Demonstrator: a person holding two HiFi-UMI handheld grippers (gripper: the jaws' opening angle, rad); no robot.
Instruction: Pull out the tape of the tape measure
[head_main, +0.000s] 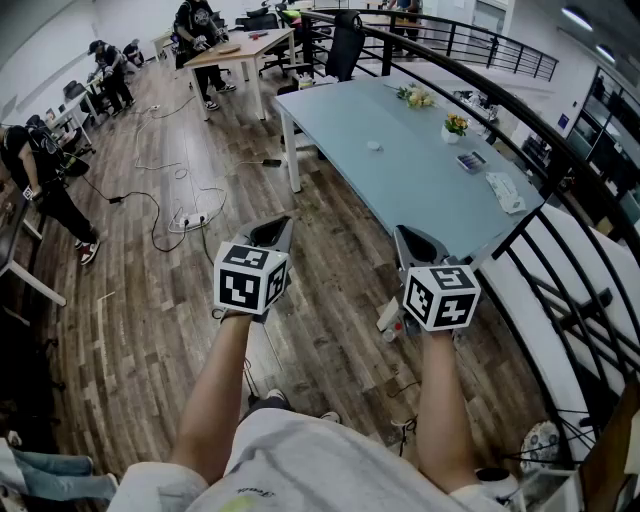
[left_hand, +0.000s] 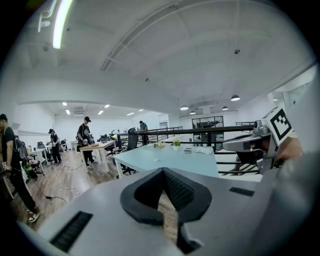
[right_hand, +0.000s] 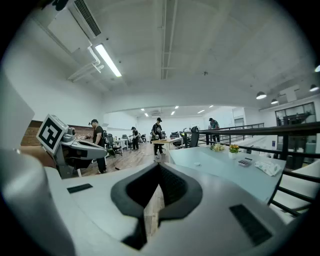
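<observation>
A small white round object (head_main: 373, 145) lies alone near the middle of the pale blue table (head_main: 420, 195); it is too small to tell whether it is the tape measure. Both grippers are held up in front of me over the wooden floor, short of the table's near end. My left gripper (head_main: 275, 228) (left_hand: 162, 172) is shut with nothing between its jaws. My right gripper (head_main: 412, 238) (right_hand: 159, 167) is shut and empty too. Each one shows at the edge of the other's gripper view.
On the table's right side stand a small flower pot (head_main: 455, 125), a calculator (head_main: 471, 160) and a white cloth (head_main: 505, 190). A black railing (head_main: 560, 250) runs along the right. Cables (head_main: 185, 215) trail over the floor, and several people work at desks far left.
</observation>
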